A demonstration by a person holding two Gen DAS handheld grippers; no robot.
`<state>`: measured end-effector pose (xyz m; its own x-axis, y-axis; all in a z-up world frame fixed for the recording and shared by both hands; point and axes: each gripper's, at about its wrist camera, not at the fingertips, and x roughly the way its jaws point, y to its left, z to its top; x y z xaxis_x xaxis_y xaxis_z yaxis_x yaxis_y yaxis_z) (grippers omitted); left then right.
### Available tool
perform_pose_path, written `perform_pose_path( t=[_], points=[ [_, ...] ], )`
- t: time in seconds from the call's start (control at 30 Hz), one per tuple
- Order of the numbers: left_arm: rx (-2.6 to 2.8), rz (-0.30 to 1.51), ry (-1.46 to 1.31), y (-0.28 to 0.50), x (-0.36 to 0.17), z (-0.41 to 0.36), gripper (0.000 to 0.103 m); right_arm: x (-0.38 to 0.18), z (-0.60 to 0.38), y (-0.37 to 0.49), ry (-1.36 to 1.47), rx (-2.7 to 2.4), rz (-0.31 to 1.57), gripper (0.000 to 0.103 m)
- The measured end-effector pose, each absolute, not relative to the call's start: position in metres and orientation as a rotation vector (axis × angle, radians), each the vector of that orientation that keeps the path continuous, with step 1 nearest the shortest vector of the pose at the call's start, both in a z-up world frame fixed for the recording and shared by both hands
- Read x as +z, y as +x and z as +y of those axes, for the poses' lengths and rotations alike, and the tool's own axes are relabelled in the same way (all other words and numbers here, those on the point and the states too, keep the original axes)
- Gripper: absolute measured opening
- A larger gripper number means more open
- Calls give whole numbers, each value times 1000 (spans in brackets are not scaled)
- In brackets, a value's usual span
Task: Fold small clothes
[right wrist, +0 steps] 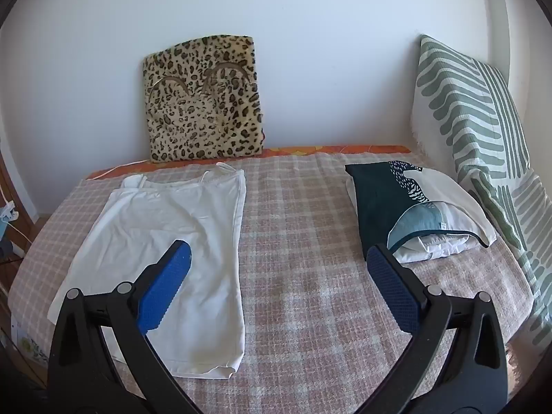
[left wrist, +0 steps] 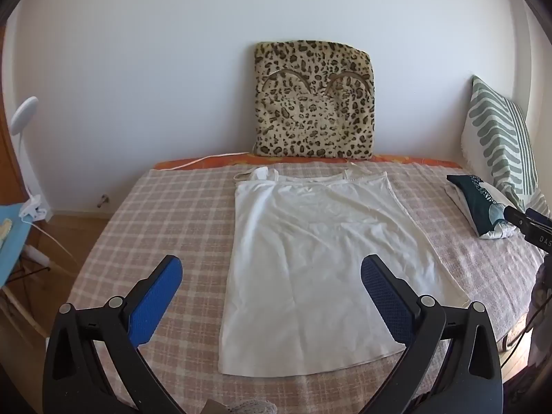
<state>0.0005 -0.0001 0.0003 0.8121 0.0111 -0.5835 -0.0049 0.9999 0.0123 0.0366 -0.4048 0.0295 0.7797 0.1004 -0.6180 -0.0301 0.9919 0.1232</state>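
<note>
A white strappy top point(left wrist: 310, 252) lies flat on the checked bedspread point(left wrist: 155, 214), straps toward the wall and hem toward me. It also shows in the right wrist view point(right wrist: 165, 241), left of centre. My left gripper point(left wrist: 272, 269) is open and empty, held above the hem half of the top. My right gripper point(right wrist: 279, 258) is open and empty, above the bedspread point(right wrist: 303, 241) to the right of the top; its left blue pad point(right wrist: 165, 286) overlaps the top's right side in view.
A stack of folded clothes point(right wrist: 414, 207) with a dark teal item on top lies at the right of the bed, also in the left wrist view point(left wrist: 483, 207). A leopard cushion point(left wrist: 314, 100) leans on the wall. A striped pillow point(right wrist: 476, 131) stands at the right. A white lamp point(left wrist: 24, 114) is at left.
</note>
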Motion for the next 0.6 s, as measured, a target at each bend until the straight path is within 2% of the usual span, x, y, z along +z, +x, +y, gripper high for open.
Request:
perform_pose_path(
  t=[0.6],
  points=[
    [27,587,-1,-7,6,3,103,27,-402,37,109,71,675,103]
  ],
)
